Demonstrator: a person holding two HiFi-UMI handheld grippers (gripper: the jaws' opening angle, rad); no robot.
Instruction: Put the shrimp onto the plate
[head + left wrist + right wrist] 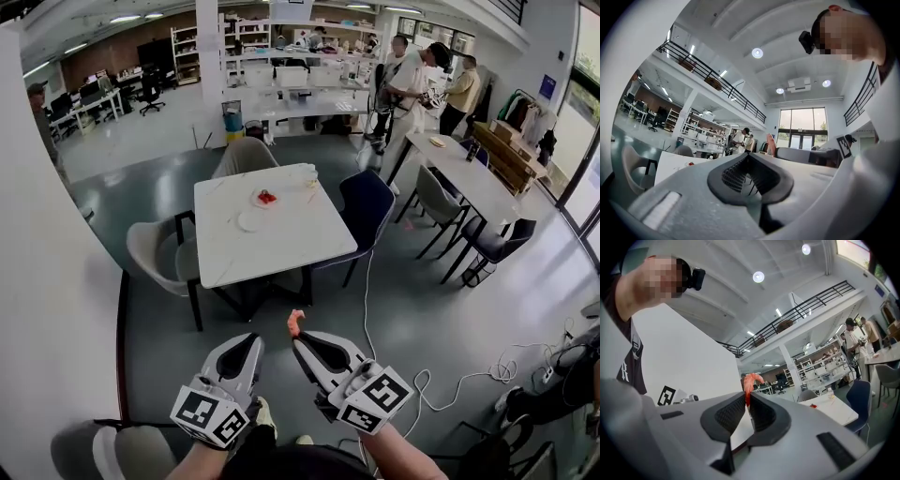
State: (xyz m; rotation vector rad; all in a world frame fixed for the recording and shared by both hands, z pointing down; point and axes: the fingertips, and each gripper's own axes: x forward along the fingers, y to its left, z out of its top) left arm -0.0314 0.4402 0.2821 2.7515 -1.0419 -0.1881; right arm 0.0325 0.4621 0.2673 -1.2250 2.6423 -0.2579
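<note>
Fingers [727, 414] of the right gripper [746, 397] are closed on the shrimp [751, 379], pinching its lower end right at their tips. The curled orange-pink body sticks up and out beyond the tips. In the head view the same shrimp [295, 322] shows at the front of the right gripper [300, 339], held in the air above the grey floor [422, 309] and well short of the tabletop [281, 246].

Just beside it, the left gripper [251, 339] is held at about the same height. The left gripper view shows the fingers [736, 171] of the left gripper [747, 156] brought together at the tips with nothing between them. The two grippers are near each other but do not touch. A white cable [441, 392] loops over the floor to the right of them.

Farther ahead stands a square white table. An empty white plate [249, 221] lies near its middle, apart from the held shrimp. Just beyond it, toward the far side, is a second small plate [265, 199] with something red on it; what that is cannot be made out. A small pale thing [309, 179] sits near the far right corner.

Chairs ring the table: a grey chair [155, 255] on the left, a dark blue chair [366, 202] on the right and a beige chair [246, 155] at the far side.

Beyond, to the right, a long table [469, 183] has more chairs around it, and several people [408, 80] stand near the shelves at the back of the room.
</note>
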